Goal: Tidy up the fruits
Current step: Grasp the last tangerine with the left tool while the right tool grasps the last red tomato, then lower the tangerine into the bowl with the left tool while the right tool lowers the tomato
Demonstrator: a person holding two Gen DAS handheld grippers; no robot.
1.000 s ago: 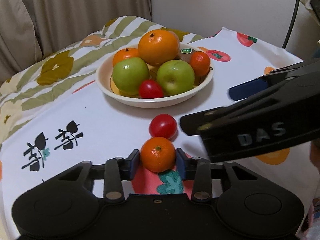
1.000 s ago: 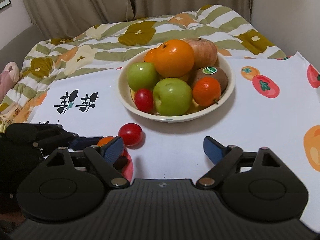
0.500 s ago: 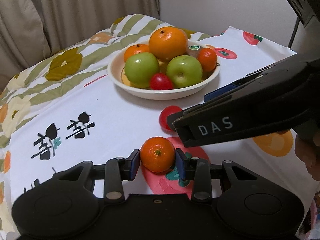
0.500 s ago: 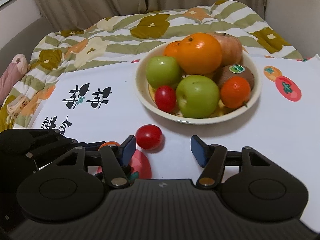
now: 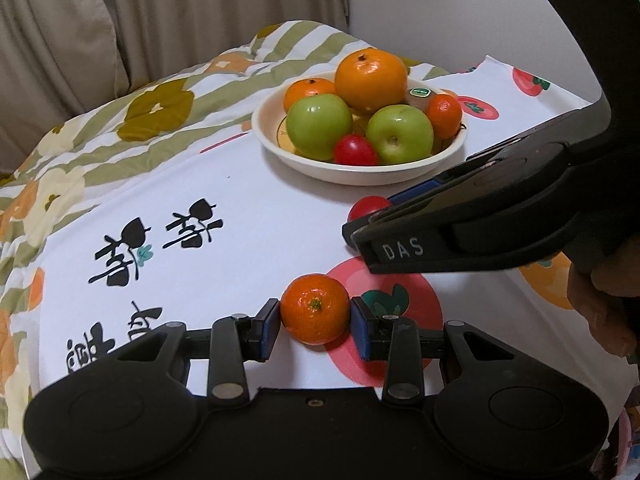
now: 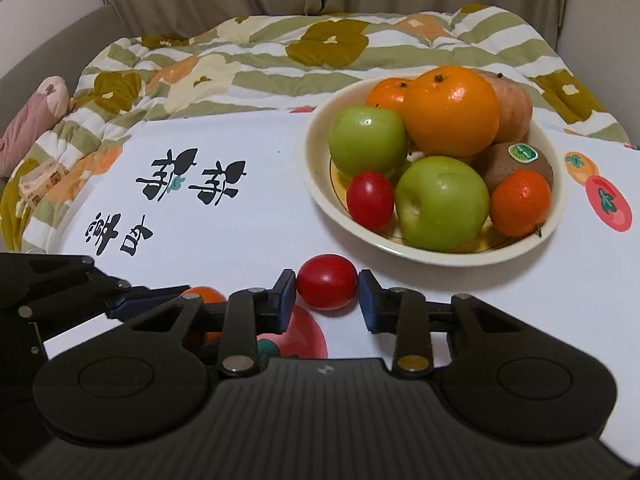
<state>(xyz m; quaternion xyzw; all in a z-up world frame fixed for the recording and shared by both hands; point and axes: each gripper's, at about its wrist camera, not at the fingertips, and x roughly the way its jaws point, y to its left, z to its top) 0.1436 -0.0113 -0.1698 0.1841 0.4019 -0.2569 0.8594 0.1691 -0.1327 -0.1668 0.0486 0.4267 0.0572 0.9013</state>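
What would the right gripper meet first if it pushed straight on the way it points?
Beyond the red tomato that the right gripper is shut on, probably the near rim of the fruit bowl; depth is unclear.

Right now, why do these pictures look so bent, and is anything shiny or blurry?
Left wrist view: the fisheye lens curves the tablecloth and darkens the corners; the big orange shows glare. Right wrist view: the same bending; highlights on the front green apple; the bowl rim looks slightly soft.
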